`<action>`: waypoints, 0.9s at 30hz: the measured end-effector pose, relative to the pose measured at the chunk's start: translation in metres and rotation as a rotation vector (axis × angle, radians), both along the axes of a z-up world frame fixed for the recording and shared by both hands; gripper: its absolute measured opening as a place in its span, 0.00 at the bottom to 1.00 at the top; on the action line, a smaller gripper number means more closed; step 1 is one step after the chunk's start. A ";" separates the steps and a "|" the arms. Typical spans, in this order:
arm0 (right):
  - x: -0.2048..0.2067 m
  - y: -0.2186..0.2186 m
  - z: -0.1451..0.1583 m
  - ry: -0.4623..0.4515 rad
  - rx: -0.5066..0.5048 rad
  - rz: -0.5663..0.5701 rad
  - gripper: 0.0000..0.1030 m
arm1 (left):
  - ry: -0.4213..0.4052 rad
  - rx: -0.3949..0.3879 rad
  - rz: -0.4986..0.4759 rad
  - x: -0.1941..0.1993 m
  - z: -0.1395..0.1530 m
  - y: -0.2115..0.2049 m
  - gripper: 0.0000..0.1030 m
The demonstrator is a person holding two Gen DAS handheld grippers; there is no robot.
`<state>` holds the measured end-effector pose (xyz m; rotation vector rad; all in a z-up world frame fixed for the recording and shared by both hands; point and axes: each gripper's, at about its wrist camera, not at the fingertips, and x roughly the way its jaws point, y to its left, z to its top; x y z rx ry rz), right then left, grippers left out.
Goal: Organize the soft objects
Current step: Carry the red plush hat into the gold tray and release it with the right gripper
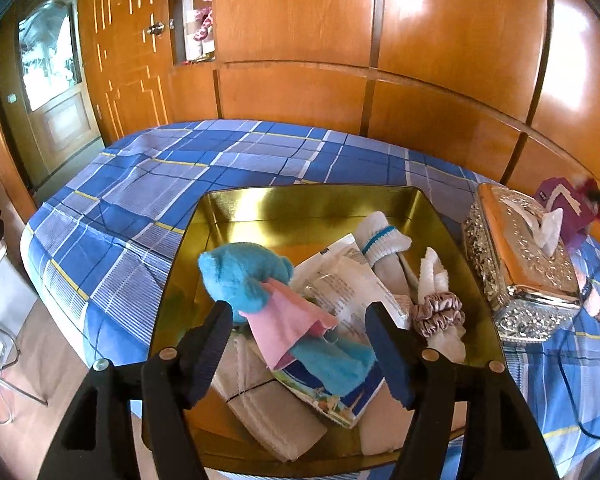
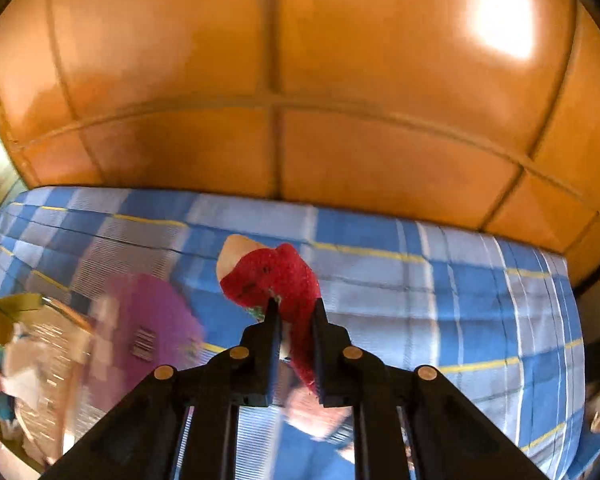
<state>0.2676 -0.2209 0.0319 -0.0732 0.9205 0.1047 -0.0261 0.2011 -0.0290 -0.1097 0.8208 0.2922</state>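
- My left gripper [image 1: 300, 344] hangs with its jaws parted over the gold tin tray [image 1: 236, 208]; nothing is pinched between them. I judge its deposit complete.
- Directly below those jaws, a blue plush toy [image 1: 248, 276] with a pink cloth [image 1: 292, 320] lies in the tray, on top of a printed packet [image 1: 340, 280] and folded beige cloths [image 1: 268, 408].
- Further into the tray: a rolled white sock [image 1: 384, 244] with a teal stripe, and a mauve satin scrunchie [image 1: 440, 314] around a white roll. I count the tray as largely loaded.
- My right gripper [image 2: 294, 316] is clenched on a red plush toy [image 2: 276, 276], which hangs clear above the blue plaid bedspread [image 2: 460, 288]. This item is not yet in the tray.
- Beside the tray, on the bed, stands a silver tissue box [image 1: 520, 264]; beyond it lies a purple item [image 1: 560, 208], too blurred in the right view to identify.
- Remaining, in my judgement: carry the red toy to the tray, then deal with the purple item if it is soft.
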 end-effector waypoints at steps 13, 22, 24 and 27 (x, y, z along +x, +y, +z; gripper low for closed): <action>-0.063 0.145 0.044 -0.126 0.062 0.399 0.12 | -0.032 0.042 -0.017 -0.011 0.007 -0.005 0.68; -0.129 0.194 0.027 -0.099 0.103 0.616 0.12 | -0.033 0.043 -0.018 -0.013 0.006 -0.006 0.68; -0.146 0.204 0.022 -0.086 0.114 0.659 0.12 | -0.037 0.045 -0.017 -0.014 0.006 -0.007 0.68; -0.167 0.216 0.013 -0.060 0.133 0.719 0.12 | -0.045 0.049 -0.010 -0.016 0.007 -0.007 0.68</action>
